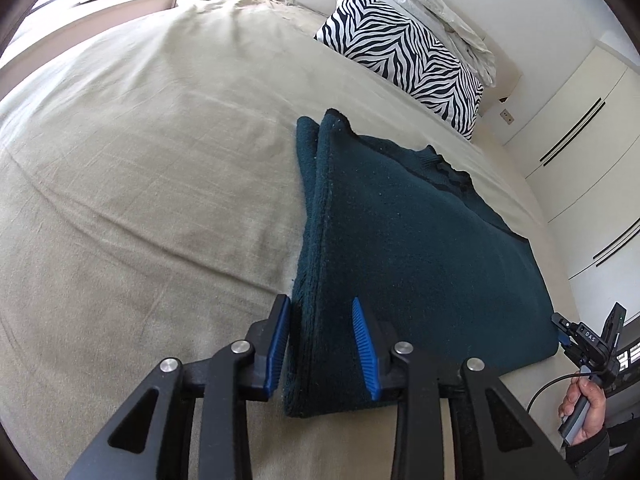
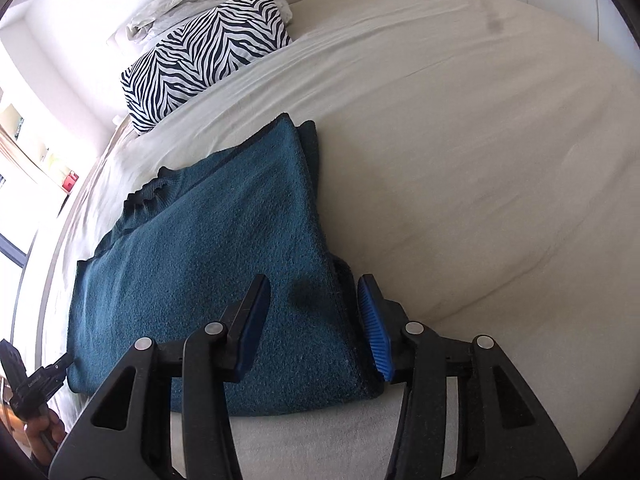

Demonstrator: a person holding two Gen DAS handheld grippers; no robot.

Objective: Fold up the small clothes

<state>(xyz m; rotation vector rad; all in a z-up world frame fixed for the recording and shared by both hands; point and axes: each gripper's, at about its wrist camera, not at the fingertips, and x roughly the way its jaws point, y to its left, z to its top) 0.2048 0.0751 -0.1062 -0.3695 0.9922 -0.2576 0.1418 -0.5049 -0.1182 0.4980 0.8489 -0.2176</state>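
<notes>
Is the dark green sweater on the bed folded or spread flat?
Partly folded: the sweater shows stacked layers along both side edges, sleeves tucked in, on the bed.

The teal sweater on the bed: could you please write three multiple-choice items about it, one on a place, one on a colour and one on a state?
1. Where is the zebra pillow relative to the sweater?
A. On top of it
B. Beyond it, apart from it, near the head of the bed
C. Under it

2. What colour is the sweater?
A. Red
B. White
C. Dark teal

3. In what state is the sweater?
A. Flat on the bed, with layers folded over one another
B. Crumpled into a ball
C. Hanging in the air

Answers:
1 B, as bare sheet shows between the pillow and the sweater in both views.
2 C, as the knit is dark blue-green in both views.
3 A, as stacked edges show along one side and the top is flat.
</notes>
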